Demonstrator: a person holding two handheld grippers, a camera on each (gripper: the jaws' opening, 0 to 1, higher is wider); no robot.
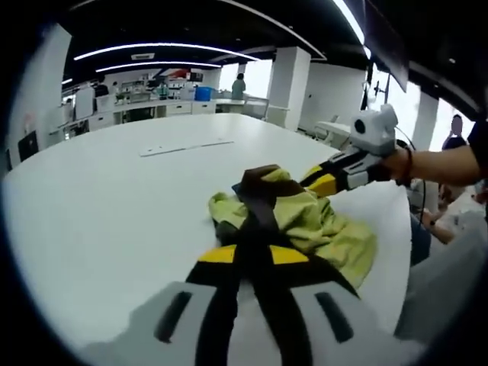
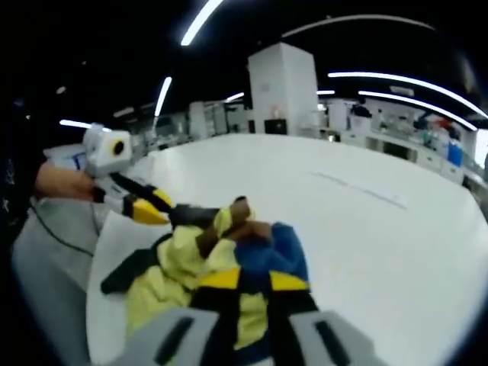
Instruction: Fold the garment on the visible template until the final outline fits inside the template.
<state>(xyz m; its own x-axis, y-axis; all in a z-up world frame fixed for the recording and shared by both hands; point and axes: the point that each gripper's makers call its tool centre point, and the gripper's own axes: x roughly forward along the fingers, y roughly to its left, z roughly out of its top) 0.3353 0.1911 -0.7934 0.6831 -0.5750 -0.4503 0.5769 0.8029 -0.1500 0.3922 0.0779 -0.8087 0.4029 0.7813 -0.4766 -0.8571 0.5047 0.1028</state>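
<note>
White round table (image 1: 114,206) carries the crumpled yellow-green garment (image 1: 305,221) at 3 o'clock, near the edge. Left gripper (image 1: 255,236) and right gripper (image 2: 244,263) are both clamped on the garment, probably to lift and spread it for folding.

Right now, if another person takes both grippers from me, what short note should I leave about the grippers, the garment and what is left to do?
Left gripper: jaws closed on the near edge of the garment.
Right gripper: jaws closed on the garment's opposite side; in the left gripper view it comes in from the right.
Garment: yellow-green with dark brown bands and a blue part, bunched in a heap on the white table, lifted a little between both grippers.
Template: I cannot make out its outline; a flat white sheet lies under the garment.
Done: both sides gripped.
Left: spread it flat, fold it, check that it fits inside the template.
</note>
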